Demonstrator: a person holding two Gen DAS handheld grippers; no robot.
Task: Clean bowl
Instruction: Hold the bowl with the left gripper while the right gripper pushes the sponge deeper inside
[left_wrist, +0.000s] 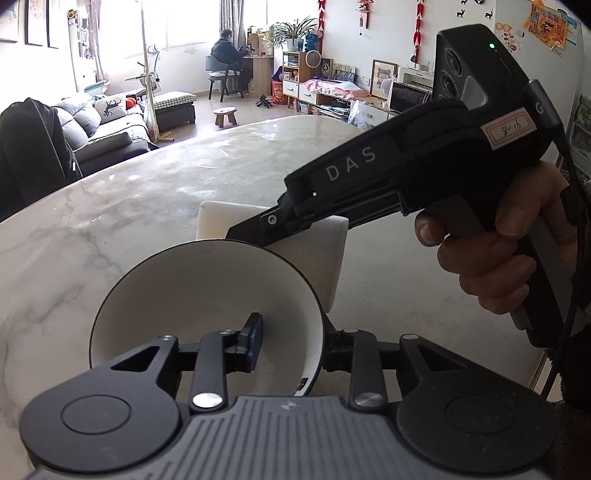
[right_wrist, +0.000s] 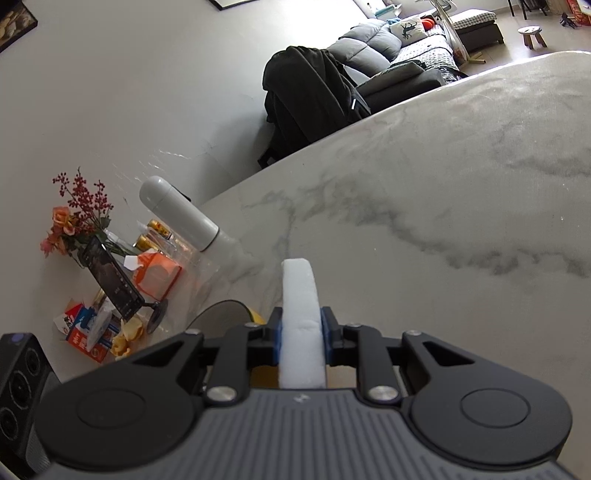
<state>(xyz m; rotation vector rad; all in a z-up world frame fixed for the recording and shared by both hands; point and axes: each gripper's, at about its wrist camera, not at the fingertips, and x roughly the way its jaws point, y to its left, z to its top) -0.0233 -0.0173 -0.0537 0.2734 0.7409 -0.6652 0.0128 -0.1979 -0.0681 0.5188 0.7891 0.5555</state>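
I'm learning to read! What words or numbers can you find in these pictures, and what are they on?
"DAS": white letters on the side of the right claw.
Handwritten white label on that tool's body: too scrawled to read.
Wall posters: too small to read.
Orange tissue box and red-and-blue packets: print too blurred to read.

A grey sofa (left_wrist: 110, 129), wooden stool (left_wrist: 225, 115) and flower bouquet (right_wrist: 75, 218) surround the marble table (left_wrist: 147, 192).

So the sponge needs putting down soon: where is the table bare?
Bare marble left of the bowl and beyond the sponge, up to the table's far edge. Crowded by the wall: flowers, tissue box, phone.
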